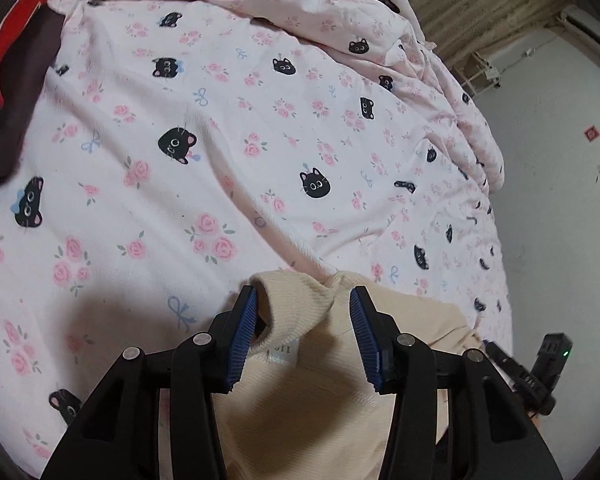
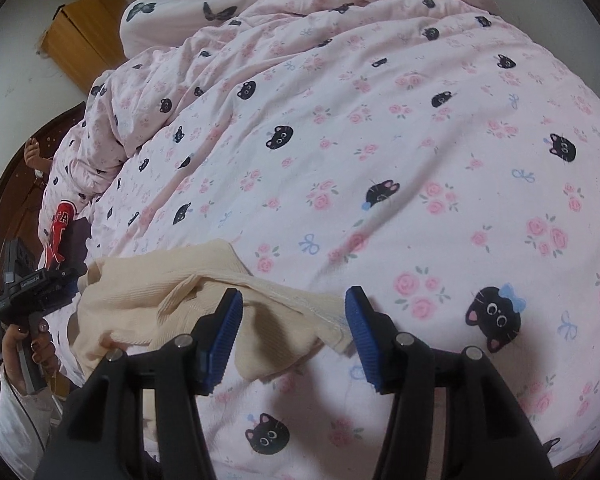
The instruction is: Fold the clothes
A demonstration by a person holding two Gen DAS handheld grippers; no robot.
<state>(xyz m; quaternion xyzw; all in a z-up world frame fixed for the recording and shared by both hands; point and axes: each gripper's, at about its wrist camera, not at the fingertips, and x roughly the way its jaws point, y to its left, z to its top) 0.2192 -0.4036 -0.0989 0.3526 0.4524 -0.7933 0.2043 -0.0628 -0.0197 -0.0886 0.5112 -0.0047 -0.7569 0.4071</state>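
A cream ribbed knit top [image 1: 300, 360] lies on the pink cat-print bedcover [image 1: 220, 140] at the near edge. Its turtleneck collar and white label lie between the fingers of my left gripper [image 1: 303, 296], which is open and hovers just over the neck. In the right wrist view the same cream top [image 2: 188, 300] lies crumpled, with one edge between the blue pads of my right gripper [image 2: 294, 294], also open. The left gripper [image 2: 32, 288] shows at the far left of that view, held by a hand.
A red and dark garment [image 1: 8, 40] lies at the far left of the bed. A bunched duvet [image 2: 300, 20] fills the back. A wooden cabinet [image 2: 80, 36] and a dark bed frame [image 2: 16, 180] stand beside the bed. White wall [image 1: 560, 160] at right.
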